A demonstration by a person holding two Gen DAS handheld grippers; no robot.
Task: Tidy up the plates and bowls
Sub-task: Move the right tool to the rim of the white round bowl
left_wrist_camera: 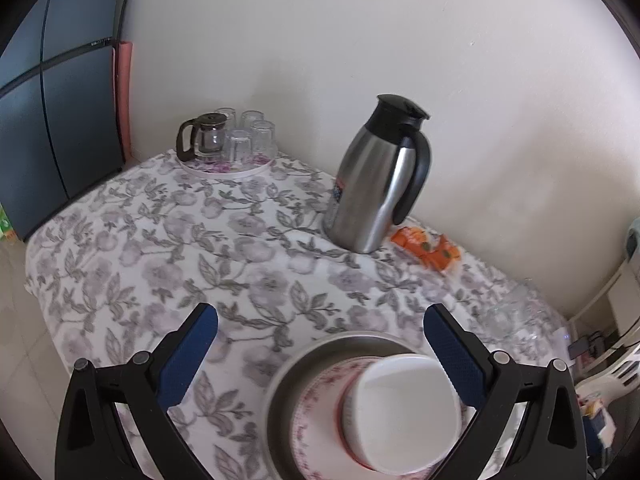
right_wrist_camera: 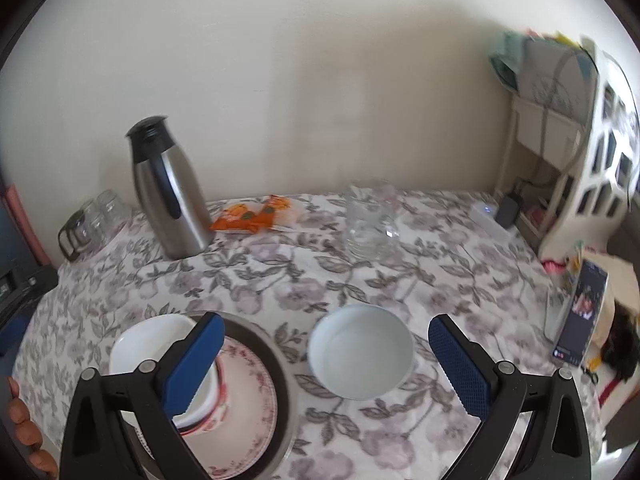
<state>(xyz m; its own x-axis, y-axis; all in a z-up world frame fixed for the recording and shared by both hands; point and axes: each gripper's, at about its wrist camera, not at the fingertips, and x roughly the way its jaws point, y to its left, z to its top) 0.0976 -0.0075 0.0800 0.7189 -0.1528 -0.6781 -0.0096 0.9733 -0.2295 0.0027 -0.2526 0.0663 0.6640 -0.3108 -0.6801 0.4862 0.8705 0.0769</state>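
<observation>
A stack sits on the flowered tablecloth: a steel plate (left_wrist_camera: 340,344) at the bottom, a pink-flowered plate (left_wrist_camera: 316,412) on it, and a white bowl (left_wrist_camera: 404,404) on top. The same stack shows in the right wrist view, with the steel plate (right_wrist_camera: 256,340), the flowered plate (right_wrist_camera: 248,392) and the white bowl (right_wrist_camera: 148,344). A pale blue bowl (right_wrist_camera: 360,356) stands alone to the right of the stack. My left gripper (left_wrist_camera: 320,332) is open and empty above the stack. My right gripper (right_wrist_camera: 324,344) is open and empty, with the blue bowl between its fingers.
A steel thermos jug (left_wrist_camera: 376,176) stands near the wall, also in the right wrist view (right_wrist_camera: 168,196). An orange packet (right_wrist_camera: 256,216), a clear glass jar (right_wrist_camera: 368,220) and a tray of glasses with a teapot (left_wrist_camera: 228,140) are at the back. A phone (right_wrist_camera: 580,312) stands at right.
</observation>
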